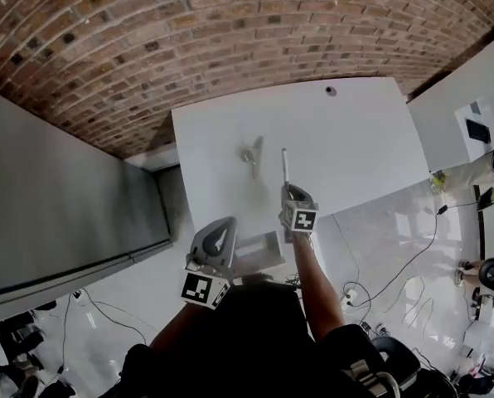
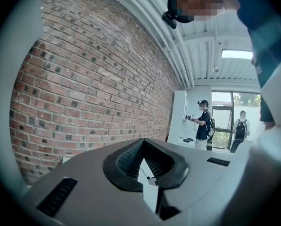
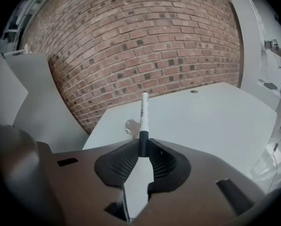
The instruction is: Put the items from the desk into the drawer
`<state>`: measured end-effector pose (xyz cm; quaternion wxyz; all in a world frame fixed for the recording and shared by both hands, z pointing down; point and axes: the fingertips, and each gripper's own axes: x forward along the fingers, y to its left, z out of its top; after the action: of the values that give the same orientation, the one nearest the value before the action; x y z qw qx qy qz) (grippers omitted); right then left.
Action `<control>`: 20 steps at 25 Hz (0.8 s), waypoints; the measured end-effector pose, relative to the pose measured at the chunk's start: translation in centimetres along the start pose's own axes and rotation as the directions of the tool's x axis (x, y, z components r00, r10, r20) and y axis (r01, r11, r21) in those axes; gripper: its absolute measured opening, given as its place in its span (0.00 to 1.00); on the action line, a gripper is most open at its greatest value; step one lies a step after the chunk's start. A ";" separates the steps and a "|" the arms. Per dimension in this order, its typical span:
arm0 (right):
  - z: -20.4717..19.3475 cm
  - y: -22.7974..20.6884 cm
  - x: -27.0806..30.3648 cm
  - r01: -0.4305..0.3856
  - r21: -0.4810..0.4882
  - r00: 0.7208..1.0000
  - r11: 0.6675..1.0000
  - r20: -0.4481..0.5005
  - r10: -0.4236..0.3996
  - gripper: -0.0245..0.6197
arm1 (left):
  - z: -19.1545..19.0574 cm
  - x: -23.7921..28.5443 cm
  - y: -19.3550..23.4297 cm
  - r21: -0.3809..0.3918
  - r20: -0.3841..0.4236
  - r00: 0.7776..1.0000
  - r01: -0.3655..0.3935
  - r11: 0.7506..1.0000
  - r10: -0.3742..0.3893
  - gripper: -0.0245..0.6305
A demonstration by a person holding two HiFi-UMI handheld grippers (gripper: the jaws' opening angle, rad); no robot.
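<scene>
Our right gripper [image 1: 288, 192] is clenched on the dark end of a white marker pen [image 1: 285, 167], which sticks out past the jaws over the worktop [image 1: 355, 139], just beyond what looks like the open drawer [image 1: 263, 243]. The right gripper view shows the jaws pinching only the pen's tail, so most of the barrel hangs free. Our left gripper [image 1: 220, 240] sits just left of the drawer, jaws together on nothing, pointing up at the brick wall [image 2: 93, 79].

We judge the step in hand to be carrying the pen back to the drawer. We should keep the squeeze steady, draw the pen back level, tip it low inside the drawer before letting go, and keep the left gripper clear. A small shiny metal piece [image 1: 251, 154], whose kind we cannot tell, waits on the worktop farther beyond the drawer
</scene>
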<state>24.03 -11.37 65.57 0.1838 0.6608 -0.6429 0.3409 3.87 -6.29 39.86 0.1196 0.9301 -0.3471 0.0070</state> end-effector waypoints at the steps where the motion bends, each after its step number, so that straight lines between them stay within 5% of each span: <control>1: -0.2 0.1 -0.7 -0.010 -0.005 1.000 1.000 0.008 0.010 0.13 | -0.1 -0.3 -0.6 0.000 0.001 1.000 -0.005 1.000 0.005 0.04; 10: -0.4 1.8 -7.1 -0.087 -0.065 0.991 0.994 0.098 0.093 0.13 | -0.9 -4.3 -4.8 0.021 0.004 0.999 -0.053 0.998 0.053 0.04; 20: 0.8 6.4 -14.3 -0.068 -0.156 0.971 0.985 0.216 0.101 0.13 | -0.1 -7.1 -3.9 0.029 0.041 0.999 -0.021 0.999 0.020 0.04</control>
<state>18.84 -2.20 53.95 0.1443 0.6513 -0.7106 0.2237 0.96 1.14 38.41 0.0988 0.9281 -0.3590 -0.0054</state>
